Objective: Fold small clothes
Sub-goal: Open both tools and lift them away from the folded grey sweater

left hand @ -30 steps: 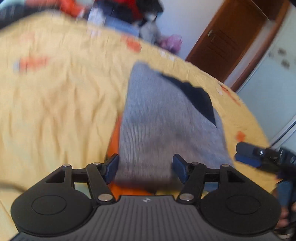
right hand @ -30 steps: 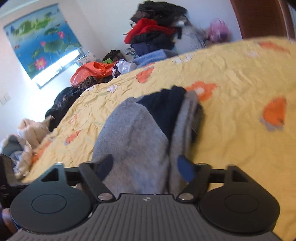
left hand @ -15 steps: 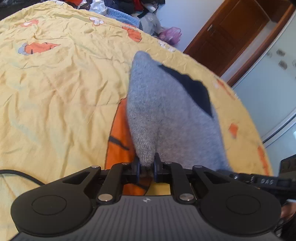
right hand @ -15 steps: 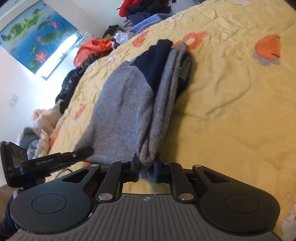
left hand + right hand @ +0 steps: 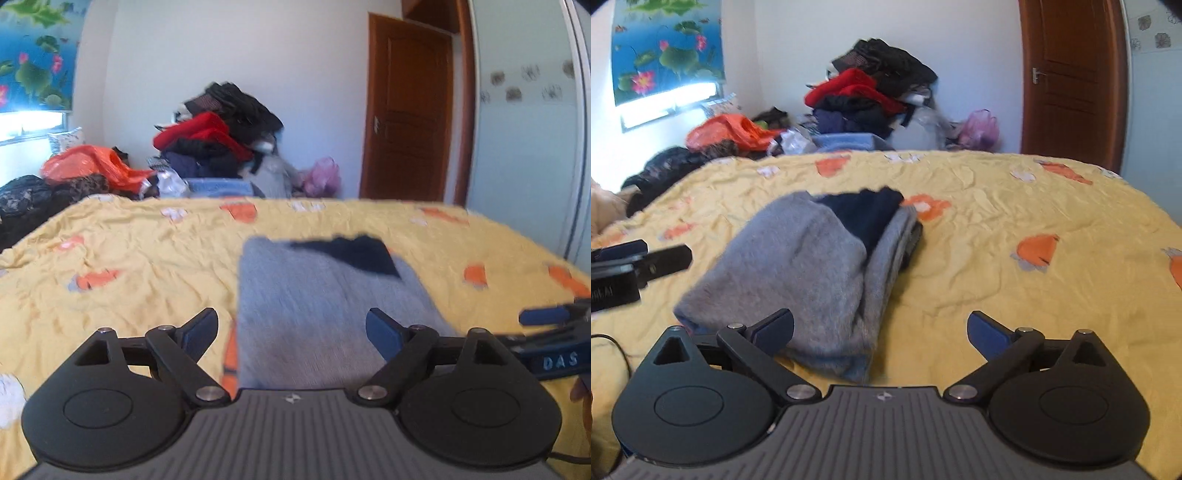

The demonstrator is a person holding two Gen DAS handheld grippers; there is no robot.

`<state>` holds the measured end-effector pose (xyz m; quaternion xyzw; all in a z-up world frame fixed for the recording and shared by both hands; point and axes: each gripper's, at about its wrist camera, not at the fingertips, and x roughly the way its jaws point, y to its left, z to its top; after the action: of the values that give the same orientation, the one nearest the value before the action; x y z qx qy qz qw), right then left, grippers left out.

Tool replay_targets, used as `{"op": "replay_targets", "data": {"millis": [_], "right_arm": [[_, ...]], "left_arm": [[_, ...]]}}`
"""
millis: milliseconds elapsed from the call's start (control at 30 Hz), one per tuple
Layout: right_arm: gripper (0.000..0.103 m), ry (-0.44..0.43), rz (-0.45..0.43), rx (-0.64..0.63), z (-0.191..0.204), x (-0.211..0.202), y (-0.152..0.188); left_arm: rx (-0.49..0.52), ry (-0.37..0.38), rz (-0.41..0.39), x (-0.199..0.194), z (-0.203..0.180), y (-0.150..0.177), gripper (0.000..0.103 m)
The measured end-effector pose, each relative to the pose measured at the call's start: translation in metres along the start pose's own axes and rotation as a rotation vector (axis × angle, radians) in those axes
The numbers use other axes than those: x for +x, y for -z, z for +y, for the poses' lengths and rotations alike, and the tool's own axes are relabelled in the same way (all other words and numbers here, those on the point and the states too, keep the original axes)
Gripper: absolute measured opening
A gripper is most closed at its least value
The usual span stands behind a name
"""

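A folded grey knit garment with a navy part (image 5: 314, 295) lies on the yellow bedsheet (image 5: 129, 266). It also shows in the right wrist view (image 5: 812, 266). My left gripper (image 5: 291, 330) is open and empty, just in front of the garment's near edge. My right gripper (image 5: 881, 330) is open and empty, at the garment's near right corner. The right gripper shows at the right edge of the left wrist view (image 5: 546, 317); the left gripper shows at the left edge of the right wrist view (image 5: 639, 258).
A pile of clothes (image 5: 218, 140) and an orange bag (image 5: 88, 166) lie beyond the bed's far edge. A brown door (image 5: 406, 110) and a wardrobe (image 5: 524, 129) stand at the right. A cable (image 5: 613, 347) lies at the near left.
Both grippers were shut on the garment's near edge half a second ago. They have let go, opened and drawn back and up. The garment now lies flat on the bed.
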<state>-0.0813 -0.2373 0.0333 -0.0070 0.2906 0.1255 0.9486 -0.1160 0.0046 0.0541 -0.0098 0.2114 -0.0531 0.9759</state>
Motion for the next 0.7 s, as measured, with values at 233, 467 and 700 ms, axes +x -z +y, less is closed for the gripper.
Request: {"op": "replay_targets", "data": {"millis": [233,467,700], "right_arm": [[0.103,0.066,0.153,0.033,0.017,0.017,0.039],[0.103,0.096,0.123,0.073,0.022,0.021,0.039],[0.103,0.105,0.105,0.103,0.019,0.024,0.039]], "left_arm": [[0.026,-0.004,0.151,0.015,-0.007,0.034,0.088],[-0.018,0.017,0.236,0.026,0.001,0.039,0.098],[0.037,0.009,0.270,0.032,-0.008,0.038,0.103]]}}
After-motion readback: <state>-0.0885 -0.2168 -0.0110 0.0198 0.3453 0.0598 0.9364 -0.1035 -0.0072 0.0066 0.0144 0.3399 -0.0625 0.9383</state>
